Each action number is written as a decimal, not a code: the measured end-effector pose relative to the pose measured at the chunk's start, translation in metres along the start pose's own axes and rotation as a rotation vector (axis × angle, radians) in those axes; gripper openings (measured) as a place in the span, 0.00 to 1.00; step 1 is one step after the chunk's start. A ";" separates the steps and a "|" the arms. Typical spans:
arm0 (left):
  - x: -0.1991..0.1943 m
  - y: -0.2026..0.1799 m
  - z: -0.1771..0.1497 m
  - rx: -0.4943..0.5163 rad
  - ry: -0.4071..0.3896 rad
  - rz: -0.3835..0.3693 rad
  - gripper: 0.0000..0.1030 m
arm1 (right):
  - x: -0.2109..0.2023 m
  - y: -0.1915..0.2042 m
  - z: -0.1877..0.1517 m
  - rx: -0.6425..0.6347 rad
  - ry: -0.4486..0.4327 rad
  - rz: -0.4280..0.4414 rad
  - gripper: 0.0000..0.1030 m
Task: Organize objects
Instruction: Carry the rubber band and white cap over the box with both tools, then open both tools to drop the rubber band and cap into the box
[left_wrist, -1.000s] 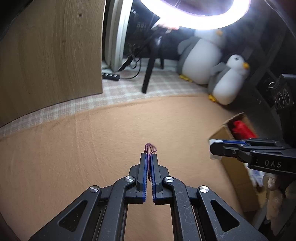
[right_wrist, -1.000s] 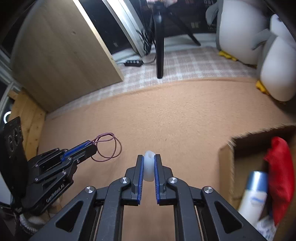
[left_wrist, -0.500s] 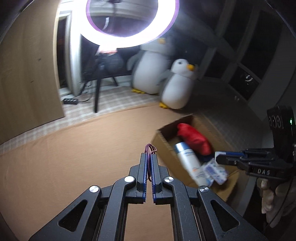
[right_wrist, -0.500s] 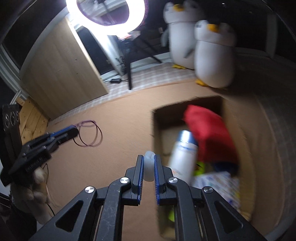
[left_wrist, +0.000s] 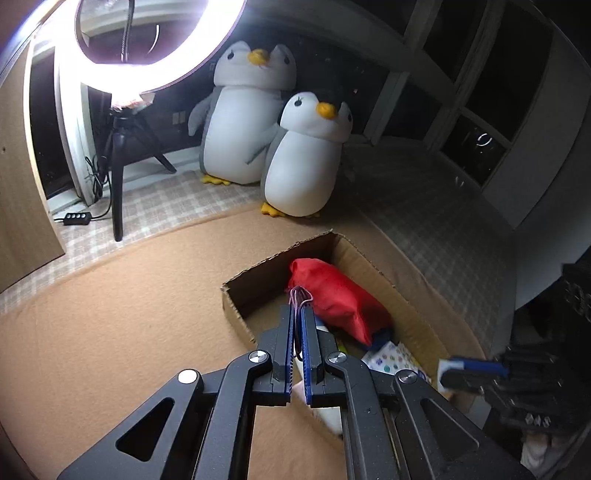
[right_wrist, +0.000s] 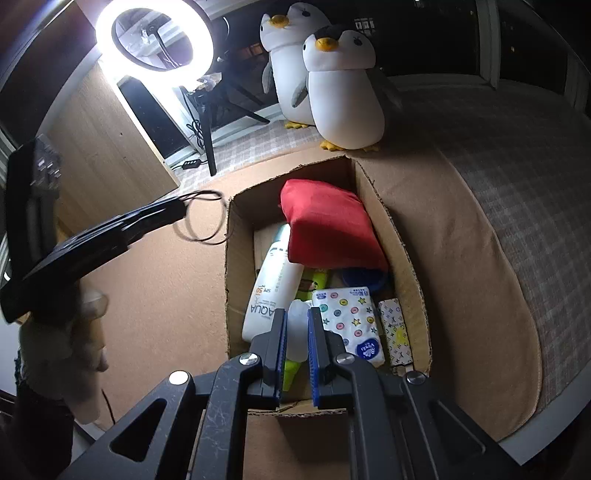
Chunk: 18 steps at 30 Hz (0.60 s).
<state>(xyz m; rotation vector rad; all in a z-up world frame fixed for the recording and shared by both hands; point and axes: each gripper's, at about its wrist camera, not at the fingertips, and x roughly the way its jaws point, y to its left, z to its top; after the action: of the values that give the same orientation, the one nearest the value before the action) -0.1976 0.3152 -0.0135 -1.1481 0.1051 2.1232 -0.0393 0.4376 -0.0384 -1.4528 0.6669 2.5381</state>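
My left gripper (left_wrist: 298, 312) is shut on a thin purple hair tie (left_wrist: 300, 297), held above the near left edge of the cardboard box (left_wrist: 236, 314). In the right wrist view the left gripper (right_wrist: 177, 208) shows with the hair tie loop (right_wrist: 207, 221) hanging left of the box (right_wrist: 232, 280). My right gripper (right_wrist: 297, 317) is shut on a small white bottle (right_wrist: 297, 325), held over the box's near end. In the box lie a red pouch (right_wrist: 325, 225), a white sunscreen tube (right_wrist: 273, 288), a tissue pack (right_wrist: 349, 321) and a small patterned packet (right_wrist: 395, 332).
Two plush penguins (left_wrist: 295, 158) stand behind the box on the checked mat. A ring light (right_wrist: 155, 40) on a black tripod (left_wrist: 118, 166) stands at the back left beside a wooden panel (right_wrist: 103, 147). The box sits on a tan carpet (left_wrist: 110, 332).
Both grippers have swung right and come over the box, each still holding its object. The box now lies right under them.
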 end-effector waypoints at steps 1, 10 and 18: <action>0.007 -0.002 0.002 -0.002 0.007 0.005 0.03 | 0.000 -0.001 -0.001 -0.001 0.001 0.003 0.09; 0.031 -0.003 0.016 -0.015 0.025 0.023 0.22 | 0.001 -0.004 0.003 -0.003 0.003 0.014 0.23; 0.025 0.006 0.016 -0.040 0.009 0.038 0.49 | 0.001 -0.007 0.008 0.014 0.002 0.026 0.33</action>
<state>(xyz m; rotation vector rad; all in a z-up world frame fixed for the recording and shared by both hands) -0.2216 0.3302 -0.0242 -1.1880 0.0904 2.1625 -0.0433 0.4473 -0.0377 -1.4519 0.7068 2.5460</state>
